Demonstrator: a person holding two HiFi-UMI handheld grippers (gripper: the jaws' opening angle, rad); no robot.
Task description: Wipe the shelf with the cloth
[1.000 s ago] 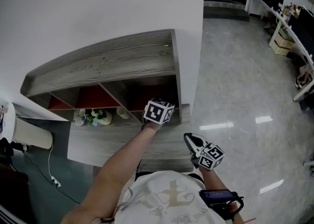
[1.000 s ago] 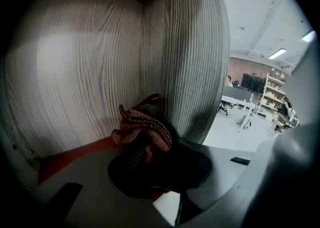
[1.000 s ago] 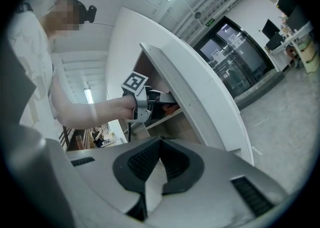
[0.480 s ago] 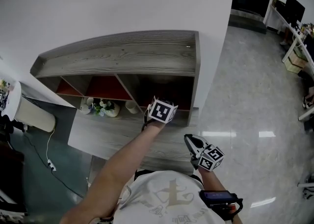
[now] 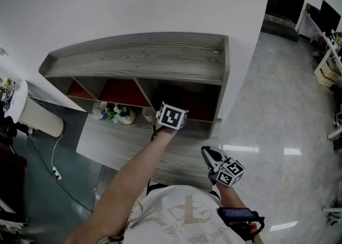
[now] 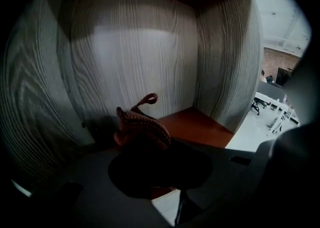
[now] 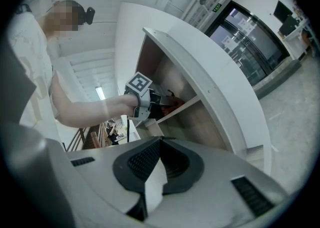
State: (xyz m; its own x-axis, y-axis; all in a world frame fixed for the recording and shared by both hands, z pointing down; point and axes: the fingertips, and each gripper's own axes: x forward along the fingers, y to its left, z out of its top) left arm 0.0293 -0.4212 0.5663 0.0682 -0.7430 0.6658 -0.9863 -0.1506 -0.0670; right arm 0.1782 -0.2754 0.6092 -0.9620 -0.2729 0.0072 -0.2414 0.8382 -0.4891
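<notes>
1. Glossy pale floor tiles point(image 5: 278, 104) and a white wall framed the grey wood-grain shelf unit point(image 5: 139, 58).
2. Inside its right-hand compartment, the left gripper point(image 6: 150, 152) was clamped on the rust-brown knitted cloth point(image 6: 141, 122), above the smooth orange compartment floor point(image 6: 200, 124).
3. Well apart, the right gripper point(image 7: 159, 147) hung closed on nothing.
4. To my eye, the soft, bunched knit wanted pressing flat, then firm strokes into the corners.

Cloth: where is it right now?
In the left gripper view the cloth is pinched in the left claw, inside the right-hand compartment of the shelf, over the red-brown floor near the back wall.
</notes>
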